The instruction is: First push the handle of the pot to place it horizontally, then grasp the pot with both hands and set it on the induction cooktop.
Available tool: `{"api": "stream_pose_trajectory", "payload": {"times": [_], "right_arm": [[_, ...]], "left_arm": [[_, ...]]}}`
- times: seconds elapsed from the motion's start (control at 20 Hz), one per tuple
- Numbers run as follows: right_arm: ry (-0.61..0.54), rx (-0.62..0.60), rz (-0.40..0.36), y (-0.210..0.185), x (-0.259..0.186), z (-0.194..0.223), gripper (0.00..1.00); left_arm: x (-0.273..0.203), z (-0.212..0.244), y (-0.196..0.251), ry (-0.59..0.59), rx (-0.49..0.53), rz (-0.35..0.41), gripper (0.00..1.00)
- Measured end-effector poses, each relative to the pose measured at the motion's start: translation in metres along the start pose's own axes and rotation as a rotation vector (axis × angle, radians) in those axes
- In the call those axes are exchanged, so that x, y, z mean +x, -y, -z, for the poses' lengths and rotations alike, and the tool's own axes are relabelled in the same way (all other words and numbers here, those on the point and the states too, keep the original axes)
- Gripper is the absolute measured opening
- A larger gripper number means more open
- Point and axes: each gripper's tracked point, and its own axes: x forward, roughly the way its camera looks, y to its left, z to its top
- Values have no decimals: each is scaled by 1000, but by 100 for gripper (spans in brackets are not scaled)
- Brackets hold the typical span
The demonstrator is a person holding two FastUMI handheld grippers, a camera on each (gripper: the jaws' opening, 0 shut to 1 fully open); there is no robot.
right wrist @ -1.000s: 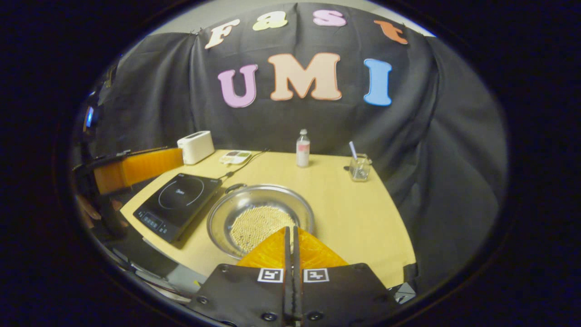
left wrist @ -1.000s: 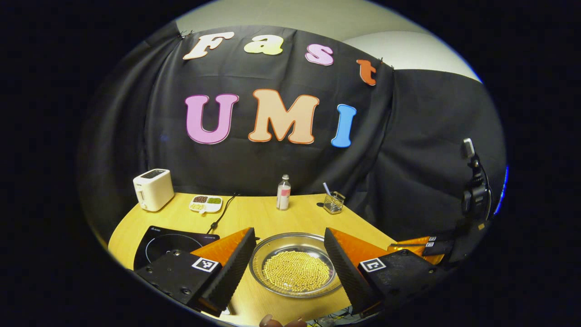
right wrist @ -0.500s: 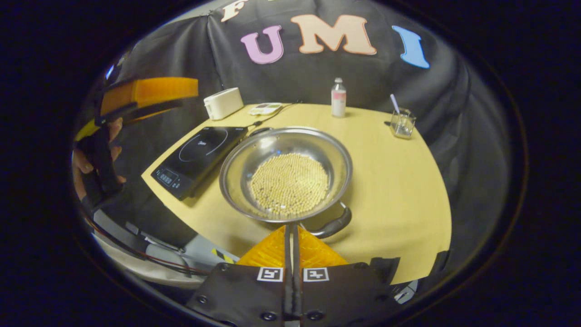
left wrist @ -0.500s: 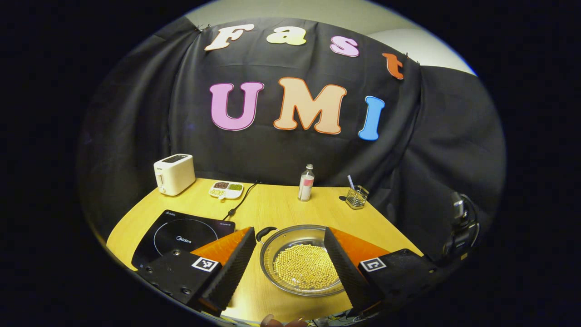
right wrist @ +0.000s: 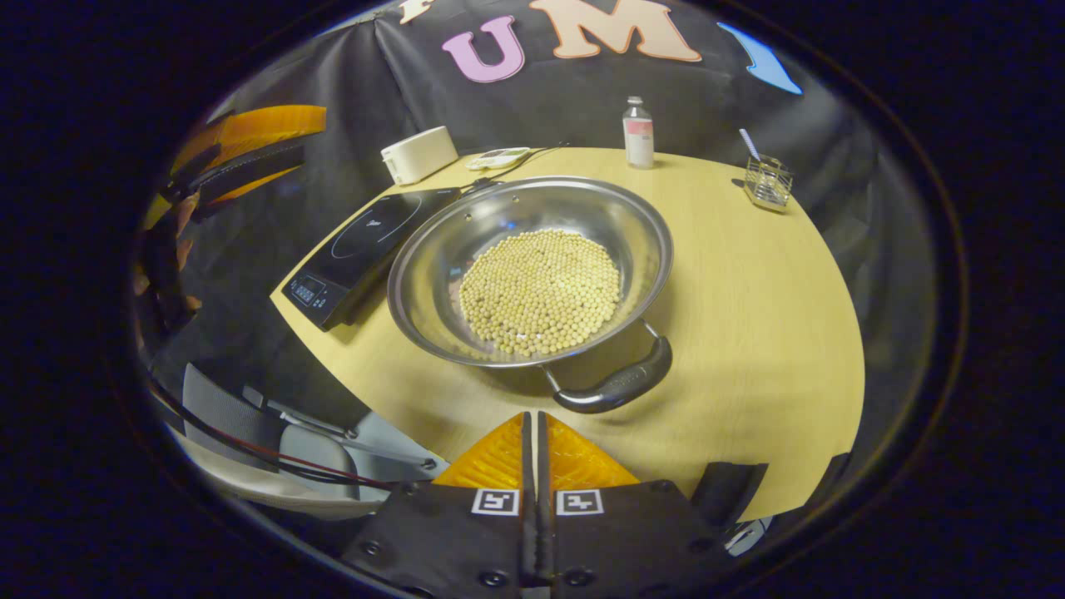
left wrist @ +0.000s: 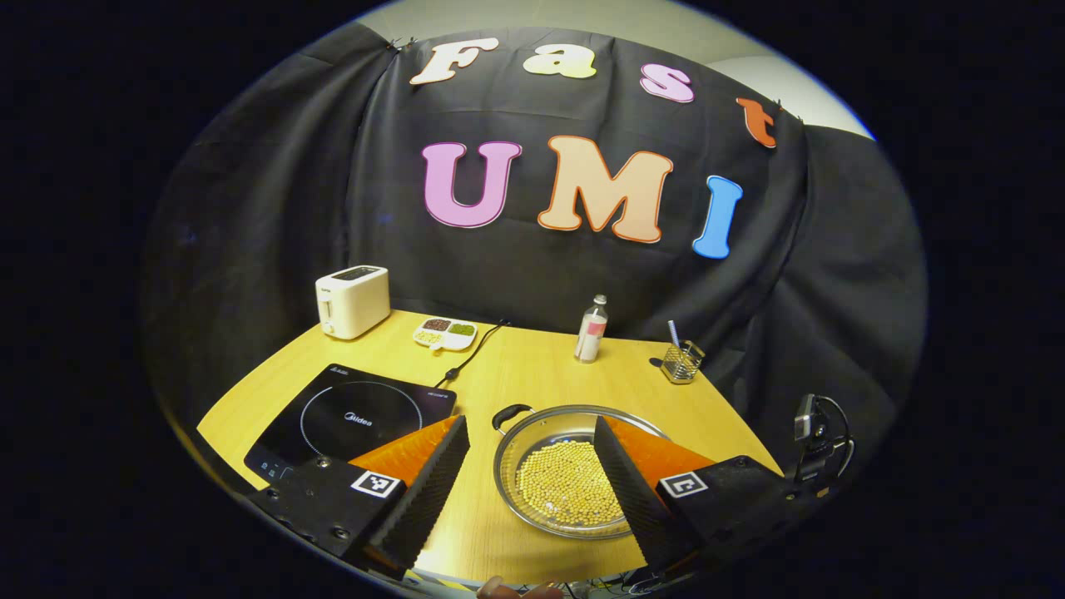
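Hovering short of the near bench edge, right claw [right wrist: 532,428], orange fingers pressed flat together with nothing between them, tips aimed at the black loop handle [right wrist: 617,388] of the shiny steel pot [right wrist: 433,249] holding pale round beans [right wrist: 541,291]. Not touching that handle; a strip of yellow wooden bench [right wrist: 749,291] between tips and handle. Sits skewed, that near handle, pointing toward the near right of the bench rather than straight along it, so apparently not yet pushed level. Judged: first step not begun, contact pending.

Held wide, left claw [left wrist: 532,466], black ribbed pads [left wrist: 424,491] far apart and empty, raised above the near edge with the pot seen between the fingers farther out. Second handle [left wrist: 509,413] on the pot's far-left rim, toward the cooktop.

Resting on the bench near its front edge, the pot, just beside the flat black induction cooktop [right wrist: 366,241], which lies toward the left edge, bare on top. Left to do, by this reading: nudge the handle round, close one claw on each handle, lift, shift left, set down on the ring.

Farther back along the rear edge: white toaster [left wrist: 353,300], small divided dish [left wrist: 445,333], clear bottle [left wrist: 590,329], wire holder [left wrist: 682,363].
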Motion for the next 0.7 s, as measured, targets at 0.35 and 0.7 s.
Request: {"api": "stream_pose_trajectory", "payload": {"times": [0.35,0.7], "right_arm": [[-22,-55,-71,10,7,-7,2],[-20,-38,-80,42,7,-17,0]], "left_arm": [[-5,-1,2,8,-19,-78,98],[-3,0,12,11,-88,-115,98]]}}
